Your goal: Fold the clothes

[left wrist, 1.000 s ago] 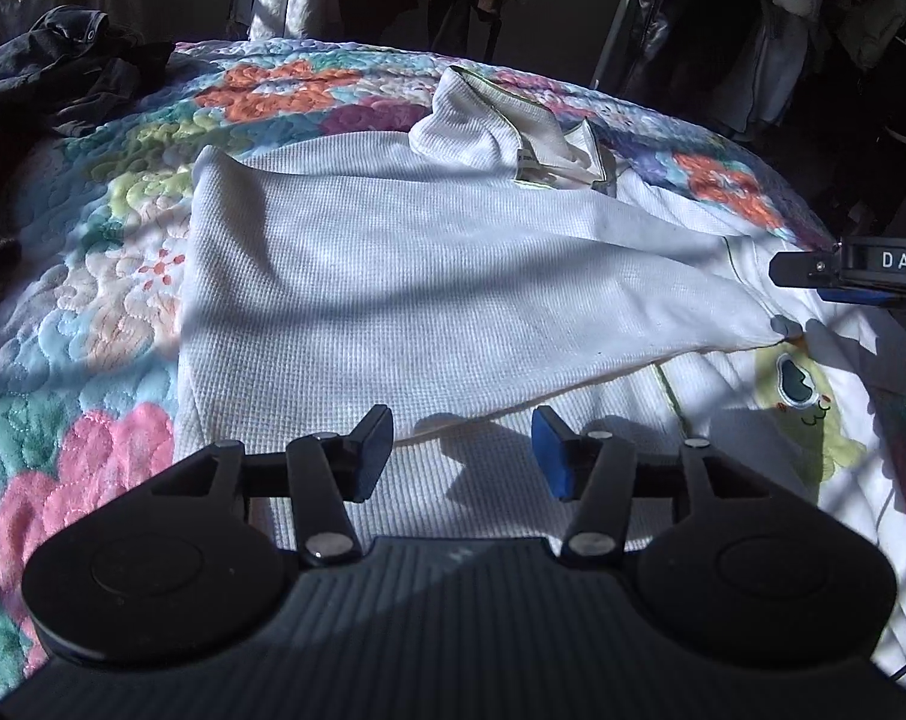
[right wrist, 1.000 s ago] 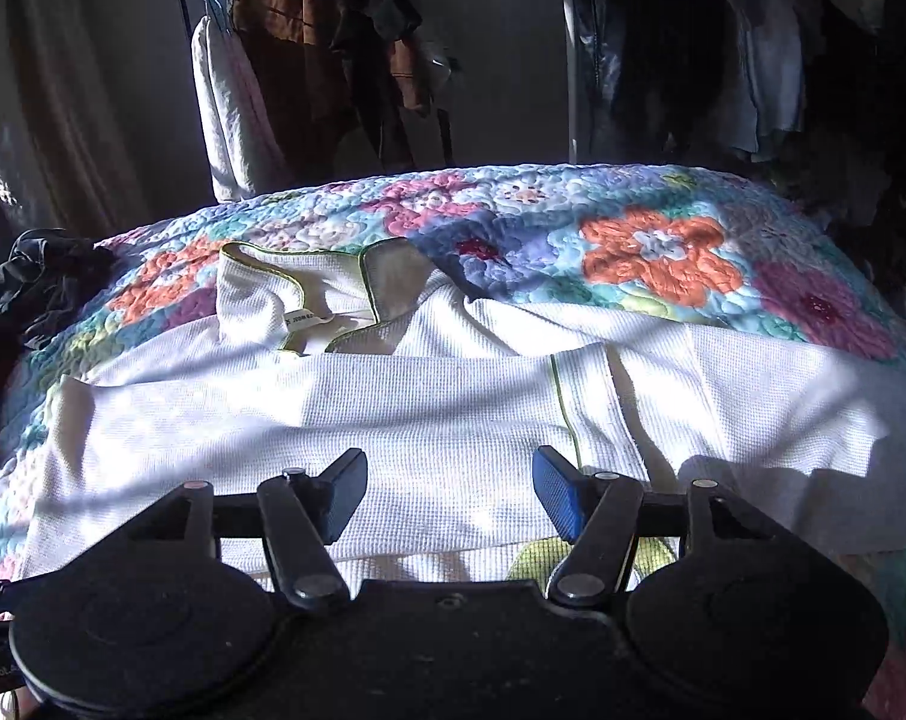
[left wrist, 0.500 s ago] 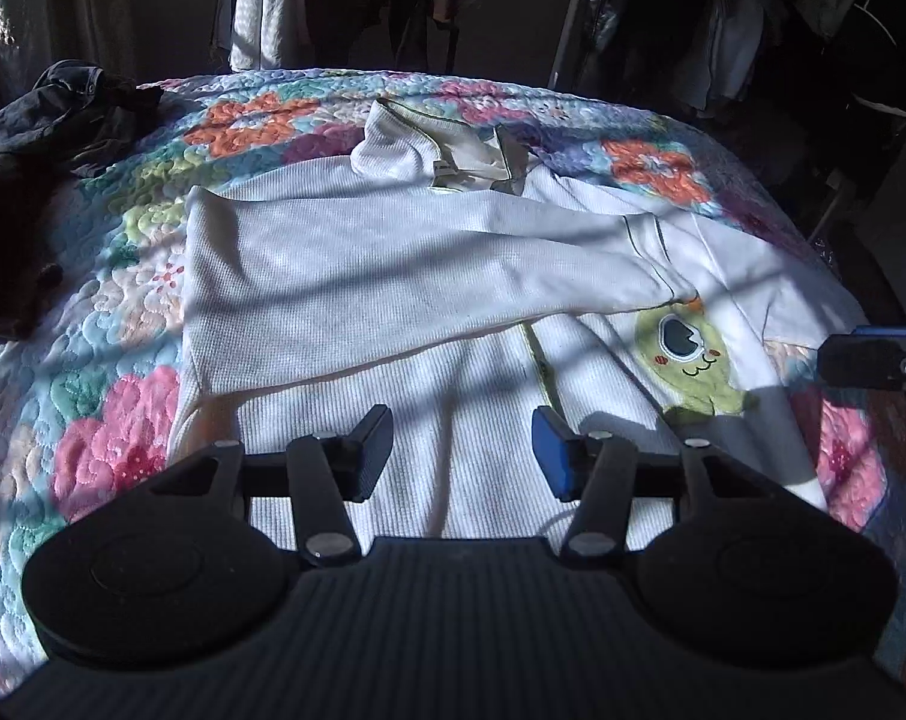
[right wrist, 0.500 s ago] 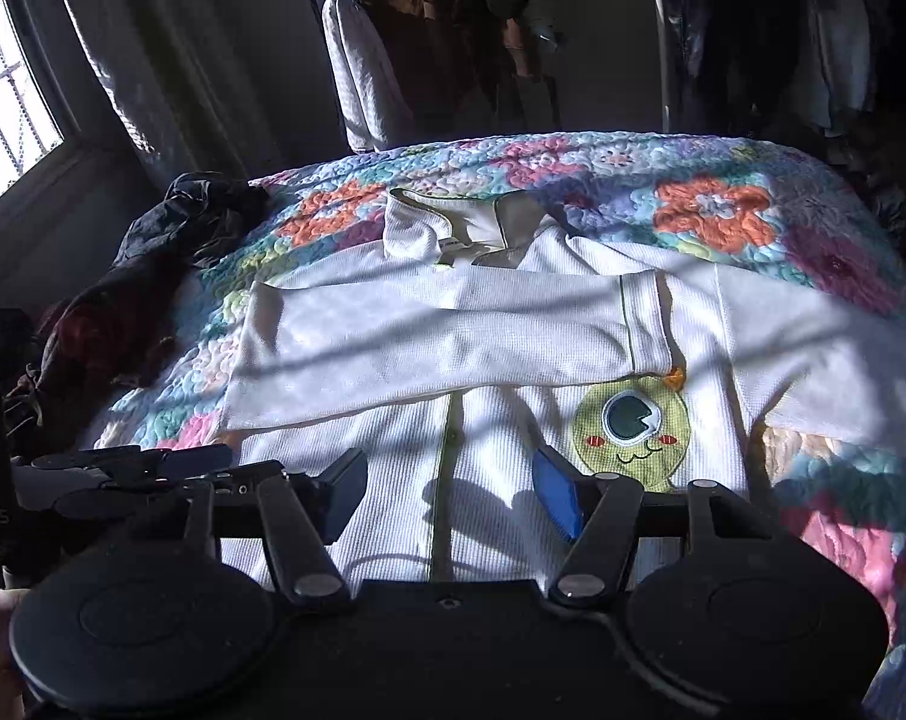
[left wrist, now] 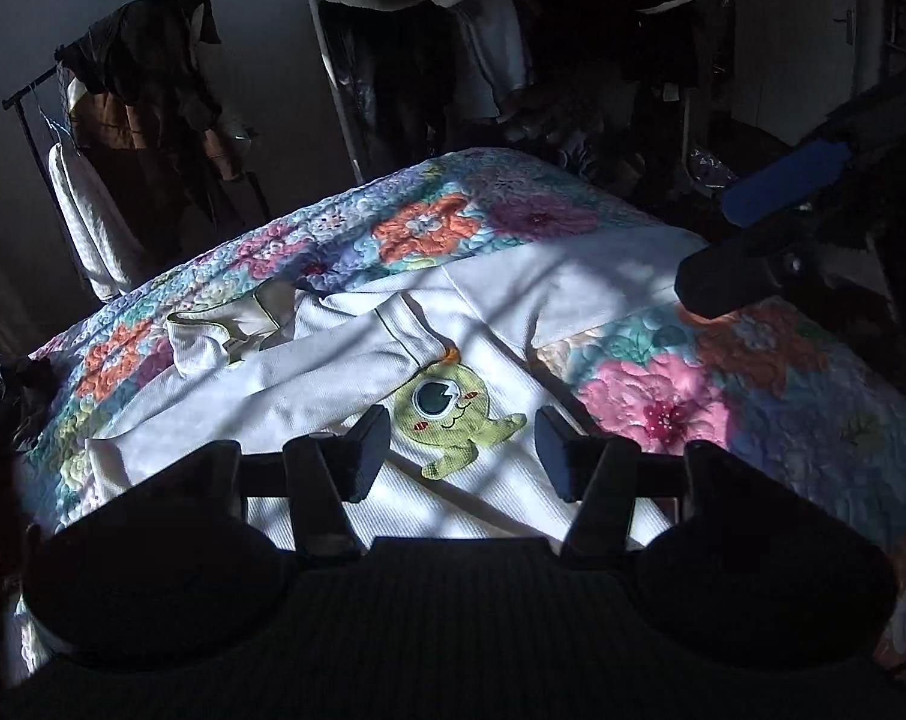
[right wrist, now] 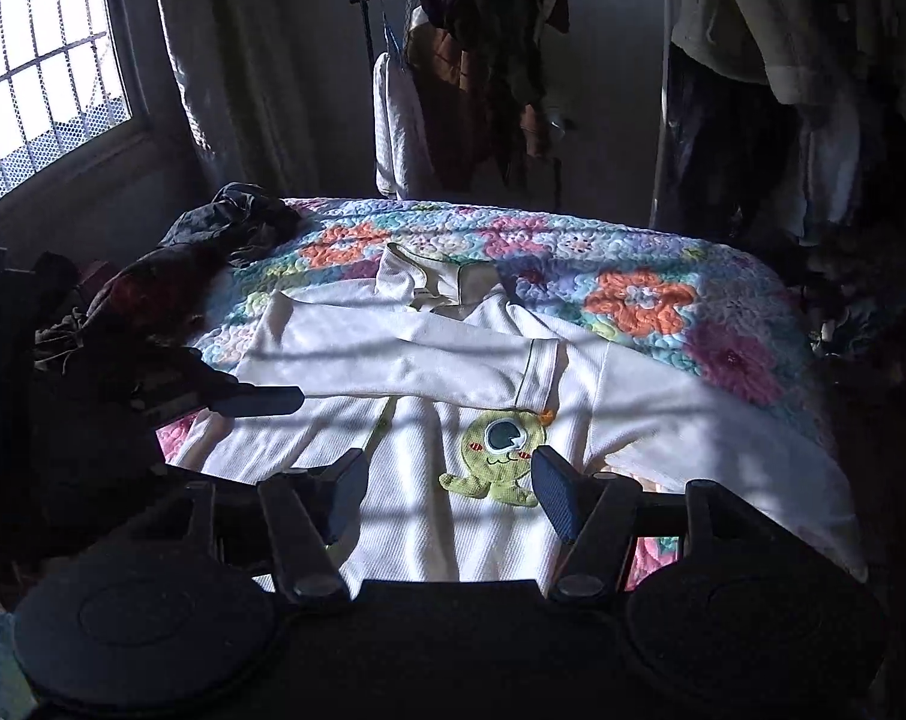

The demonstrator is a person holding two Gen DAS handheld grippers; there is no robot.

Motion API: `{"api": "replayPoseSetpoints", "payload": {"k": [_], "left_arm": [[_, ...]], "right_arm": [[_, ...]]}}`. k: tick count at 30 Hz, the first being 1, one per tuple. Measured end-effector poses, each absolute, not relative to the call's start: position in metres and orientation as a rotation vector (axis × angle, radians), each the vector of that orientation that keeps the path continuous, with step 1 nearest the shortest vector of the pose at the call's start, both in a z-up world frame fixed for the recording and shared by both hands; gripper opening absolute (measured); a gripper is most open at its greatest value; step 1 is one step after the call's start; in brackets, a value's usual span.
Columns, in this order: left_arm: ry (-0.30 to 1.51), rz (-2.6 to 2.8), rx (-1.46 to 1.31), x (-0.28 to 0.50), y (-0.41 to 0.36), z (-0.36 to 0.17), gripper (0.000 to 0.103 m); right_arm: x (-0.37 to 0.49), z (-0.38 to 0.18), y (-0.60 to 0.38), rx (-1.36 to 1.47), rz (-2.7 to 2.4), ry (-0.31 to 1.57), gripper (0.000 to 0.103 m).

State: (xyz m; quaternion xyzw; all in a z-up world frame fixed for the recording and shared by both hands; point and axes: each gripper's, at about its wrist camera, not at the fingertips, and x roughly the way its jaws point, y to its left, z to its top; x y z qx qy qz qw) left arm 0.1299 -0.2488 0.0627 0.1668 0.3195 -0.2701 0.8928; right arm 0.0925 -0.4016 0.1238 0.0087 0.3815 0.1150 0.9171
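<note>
A white waffle-knit top [left wrist: 333, 378] [right wrist: 423, 360] lies flat on the floral quilt [left wrist: 753, 420] [right wrist: 633, 300]. It has a green monster patch [left wrist: 447, 408] [right wrist: 501, 450] on the chest. One sleeve [right wrist: 393, 360] is folded across the chest; the other sleeve [right wrist: 693, 420] [left wrist: 573, 282] stretches out to the right. My left gripper [left wrist: 462, 444] hovers above the lower front of the top, open, with nothing between its fingers. My right gripper [right wrist: 450, 480] is open too, above the hem, and holds nothing. Each gripper shows in the other's view, the left [right wrist: 255, 402] and the right [left wrist: 753, 234].
A heap of dark clothes [right wrist: 213, 240] sits on the bed's far left corner. A clothes rack [right wrist: 477, 60] [left wrist: 141, 90] stands behind the bed, and more garments [right wrist: 783, 30] hang at the right. A barred window [right wrist: 45, 60] is at the left.
Both grippers have drawn back and risen from the top, so the whole garment and bed now show. The left wrist view has rolled. The folded sleeve stays across the chest.
</note>
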Motion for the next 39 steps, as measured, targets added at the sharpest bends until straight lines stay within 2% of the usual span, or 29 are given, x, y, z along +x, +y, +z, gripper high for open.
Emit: {"api": "replayPoseSetpoints", "payload": {"k": [4,11,14,18,31,37,38,39], "left_arm": [[0.682,-0.547,0.256,0.137,-0.294,0.032,0.052],[0.723,-0.544,0.161,0.179,-0.364,-0.04,0.05],[0.729,-0.546,0.12,0.203,-0.39,-0.059,0.05],[0.756,-0.609,0.107,0.225,-0.419,-0.076,0.05],[0.747,-0.663,0.217,0.253,-0.488,-0.123,0.05],[0.721,-0.692,0.267,0.249,-0.484,-0.12,0.052],[0.72,-0.697,0.27,0.248,-0.482,-0.118,0.052],[0.714,-0.701,0.273,0.247,-0.48,-0.115,0.052]], "right_arm": [[0.104,0.102,-0.478,0.108,0.156,0.846,0.066],[0.135,-0.005,-0.577,0.519,-0.046,0.833,0.066],[0.153,-0.049,-0.602,0.63,-0.169,0.866,0.066],[0.156,-0.094,-0.638,0.776,-0.241,0.788,0.066],[0.171,-0.156,-0.706,0.908,-0.456,0.657,0.067],[0.189,-0.16,-0.713,0.803,-0.489,0.562,0.068],[0.192,-0.159,-0.714,0.767,-0.482,0.561,0.057],[0.194,-0.158,-0.714,0.732,-0.475,0.56,0.03]]}}
